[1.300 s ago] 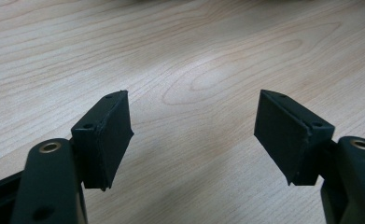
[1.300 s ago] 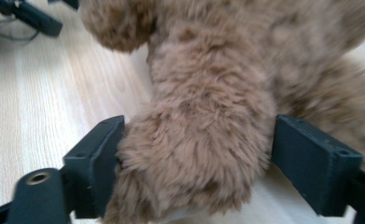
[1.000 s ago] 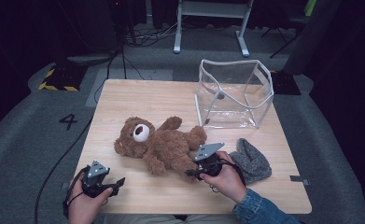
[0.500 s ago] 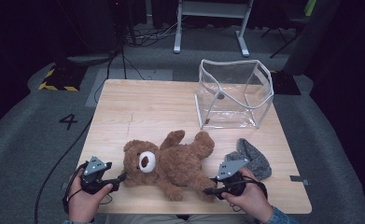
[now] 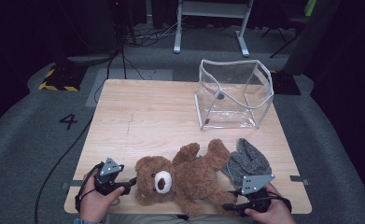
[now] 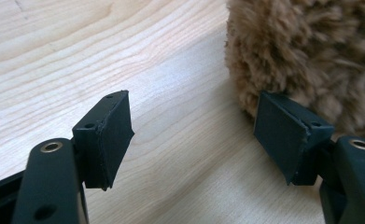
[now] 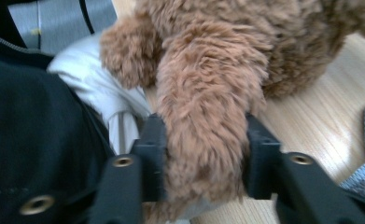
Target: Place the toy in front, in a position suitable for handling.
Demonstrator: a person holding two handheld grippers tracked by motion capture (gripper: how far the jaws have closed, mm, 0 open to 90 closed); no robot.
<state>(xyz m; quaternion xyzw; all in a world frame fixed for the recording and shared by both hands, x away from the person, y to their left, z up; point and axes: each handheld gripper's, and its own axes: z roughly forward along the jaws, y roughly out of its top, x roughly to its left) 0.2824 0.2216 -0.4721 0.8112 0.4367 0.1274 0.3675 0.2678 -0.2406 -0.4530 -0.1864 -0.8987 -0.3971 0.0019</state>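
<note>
Left hand-held gripper (image 5: pixel 132 181) jaws wide apart; right hand-held gripper (image 5: pixel 228 206) jaws just opening, part-spread.

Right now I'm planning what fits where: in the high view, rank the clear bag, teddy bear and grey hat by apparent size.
1. Teddy bear and clear bag: too alike to rank; the bear lies nearer the camera.
2. Grey hat, clearly smallest.

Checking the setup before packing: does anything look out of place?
Yes. The teddy bear lies at the table's near edge, one leg hanging off it between the right tongs, which have just been opening. The grey beanie lies crumpled beside it.
</note>
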